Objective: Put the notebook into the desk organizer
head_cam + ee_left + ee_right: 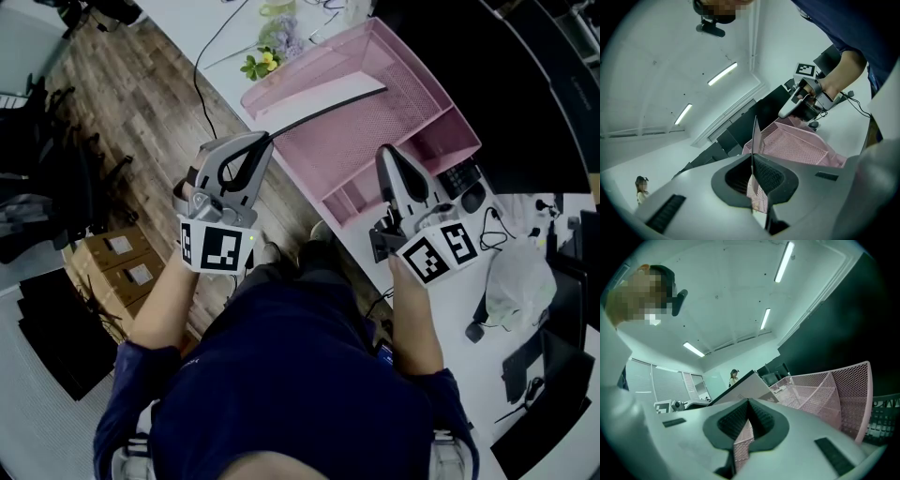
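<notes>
I'd put the task at roughly its midpoint. The notebook (pixel 328 112) is picked up and off the desk (pixel 459 309), but it is not yet in the organizer (pixel 422 94). The organizer sits along the near edge of the desk. The notebook hangs in the air over the organizer's left near corner, seen almost edge-on and sloping across above the big tray. As far as I can tell it touches neither the mesh floor nor any wall. My left gripper (pixel 262 142) is clamped tight on the notebook's near edge. In the left gripper view the thin cover runs straight up out of the slit between the pads, with no gap on either side. My right gripper (pixel 387 155) points level at the organizer from the near edge side. In the right gripper view its pads are drawn together, with a strip of pink mesh showing in the narrow slit below where they meet. I read that as a pinch on one of the organizer's walls, holding it steady, though the mesh could simply be showing through from behind. What's left, by my reckoning, is to bring the notebook down into the tray or a slot, let the left jaws go once it rests there, and back both grippers away. I cannot tell from here which compartment it is meant for.
</notes>
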Demonstrator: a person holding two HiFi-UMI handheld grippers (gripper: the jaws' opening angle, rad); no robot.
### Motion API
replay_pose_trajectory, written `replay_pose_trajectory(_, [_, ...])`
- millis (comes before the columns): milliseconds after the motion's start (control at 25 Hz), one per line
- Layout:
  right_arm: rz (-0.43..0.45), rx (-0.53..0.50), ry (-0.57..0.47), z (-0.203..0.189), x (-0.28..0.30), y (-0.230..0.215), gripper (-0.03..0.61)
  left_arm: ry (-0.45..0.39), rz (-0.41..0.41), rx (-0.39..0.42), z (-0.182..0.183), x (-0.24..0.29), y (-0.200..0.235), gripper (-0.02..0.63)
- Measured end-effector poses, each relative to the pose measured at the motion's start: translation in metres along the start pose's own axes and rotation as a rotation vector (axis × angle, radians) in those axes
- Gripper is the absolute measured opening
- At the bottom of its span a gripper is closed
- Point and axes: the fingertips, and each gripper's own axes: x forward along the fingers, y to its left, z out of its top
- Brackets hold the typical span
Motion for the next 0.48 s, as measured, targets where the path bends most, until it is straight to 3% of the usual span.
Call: replay_pose_trajectory(480, [-0.031,0.012,0.004,-0.017,-0.014,0.008,0.005,0.006,-0.085,0.027,-0.009,-0.011,-0.038,0.034])
